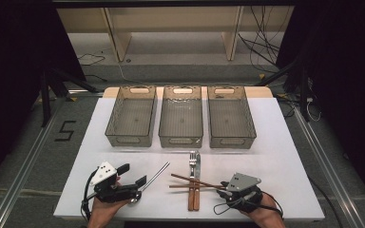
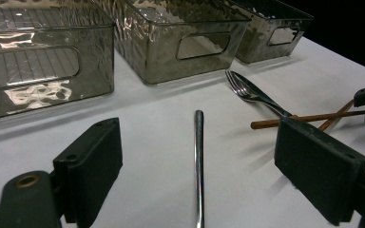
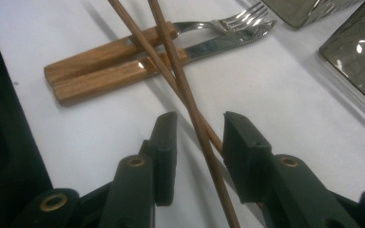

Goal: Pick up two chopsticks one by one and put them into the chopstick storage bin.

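Your right tongs point(image 3: 197, 137) straddle the chopsticks point(image 3: 180, 80) crossing the fork point(image 1: 193, 164) and knife point(image 1: 197, 166) on the counter point(image 1: 275, 156), pads not yet pinching. Left tongs point(image 2: 197, 161) gape over the spoon handle point(image 2: 198, 156).

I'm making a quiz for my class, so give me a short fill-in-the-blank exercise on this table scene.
1. The number of clear bins in a row at the far side of the table is ____.
2. The two chopsticks lie across the wooden handles of the knife and the ____.
3. The chopsticks run between the jaws of the ____ gripper.
4. The long metal handle lies between the jaws of the ____ gripper.

Missing words: three; fork; right; left
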The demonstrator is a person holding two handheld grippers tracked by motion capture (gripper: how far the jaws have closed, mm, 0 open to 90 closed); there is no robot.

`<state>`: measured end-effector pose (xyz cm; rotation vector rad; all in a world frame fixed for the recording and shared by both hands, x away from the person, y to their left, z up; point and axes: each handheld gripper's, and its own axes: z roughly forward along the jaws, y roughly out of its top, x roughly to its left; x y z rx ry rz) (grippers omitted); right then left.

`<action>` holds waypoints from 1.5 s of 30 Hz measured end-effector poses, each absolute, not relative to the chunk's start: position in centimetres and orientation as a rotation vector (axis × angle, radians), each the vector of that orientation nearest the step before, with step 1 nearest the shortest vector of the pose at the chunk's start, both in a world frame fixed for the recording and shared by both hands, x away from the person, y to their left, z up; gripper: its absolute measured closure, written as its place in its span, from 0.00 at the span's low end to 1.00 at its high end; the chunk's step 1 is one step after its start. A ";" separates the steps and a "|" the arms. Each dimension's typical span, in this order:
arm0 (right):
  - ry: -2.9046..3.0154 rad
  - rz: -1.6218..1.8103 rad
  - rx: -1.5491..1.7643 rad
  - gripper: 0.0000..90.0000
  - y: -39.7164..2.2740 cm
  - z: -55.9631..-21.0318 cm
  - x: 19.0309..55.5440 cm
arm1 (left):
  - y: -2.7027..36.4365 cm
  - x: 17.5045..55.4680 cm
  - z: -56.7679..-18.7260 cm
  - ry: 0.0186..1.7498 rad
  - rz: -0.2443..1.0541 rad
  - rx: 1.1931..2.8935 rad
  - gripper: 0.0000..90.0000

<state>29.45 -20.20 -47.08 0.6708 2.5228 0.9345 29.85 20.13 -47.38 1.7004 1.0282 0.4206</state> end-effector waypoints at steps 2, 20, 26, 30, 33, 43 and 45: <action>2.531 0.918 0.667 0.76 -20.1 -47.3 29.6 | 20.1 29.9 -47.4 1.029 0.421 1.703 0.18; 2.543 0.793 0.583 0.89 -19.5 -48.1 29.5 | 20.2 29.9 -47.4 1.032 0.424 1.706 0.18; 2.542 0.785 0.564 0.94 -19.5 -48.1 29.4 | 20.1 29.9 -47.4 1.038 0.425 1.702 0.18; 2.538 0.783 0.552 0.95 -19.5 -48.0 29.4 | 20.1 29.9 -47.4 1.037 0.425 1.703 0.18; 2.529 0.798 0.541 0.95 -19.6 -47.8 29.3 | 20.1 29.9 -47.4 1.038 0.426 1.704 0.18; 2.455 0.881 0.551 0.95 -19.7 -46.5 29.5 | 20.2 30.0 -47.3 1.056 0.419 1.690 0.18; 2.438 0.903 0.548 0.95 -19.4 -46.1 29.7 | 20.1 30.0 -47.1 1.055 0.411 1.679 0.18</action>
